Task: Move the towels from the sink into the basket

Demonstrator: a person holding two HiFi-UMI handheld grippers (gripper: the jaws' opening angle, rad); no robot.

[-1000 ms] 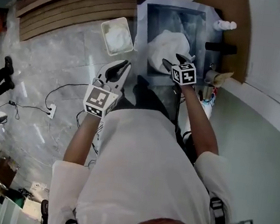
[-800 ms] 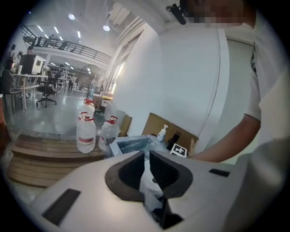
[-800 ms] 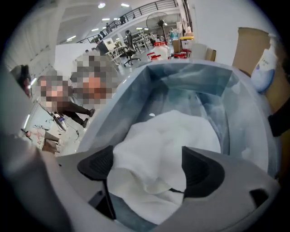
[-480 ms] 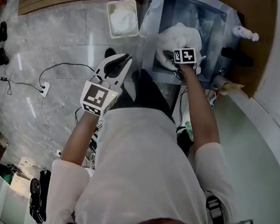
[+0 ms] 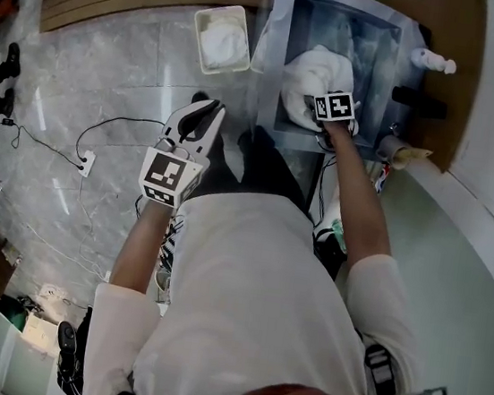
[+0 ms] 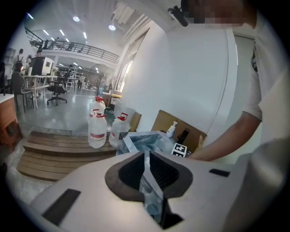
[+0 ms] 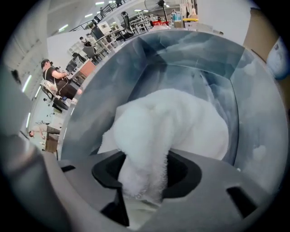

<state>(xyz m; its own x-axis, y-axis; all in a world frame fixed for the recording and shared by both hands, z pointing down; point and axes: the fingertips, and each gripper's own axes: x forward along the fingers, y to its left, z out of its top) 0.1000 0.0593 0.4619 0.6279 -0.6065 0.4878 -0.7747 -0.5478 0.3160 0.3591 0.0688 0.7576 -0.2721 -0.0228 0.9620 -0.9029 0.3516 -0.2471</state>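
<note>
Pointing steeply down into the sink (image 7: 113, 77), right tool (image 7: 145, 174) has just clamped a towel (image 7: 172, 122).

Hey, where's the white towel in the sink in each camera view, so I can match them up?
Head view: towel top centre-right, in the sink.
Left gripper view: not made out; only the sink shows, at centre.
Right gripper view: towel fills the centre, sink wall around it.
Shared landmark: the sink.
</note>
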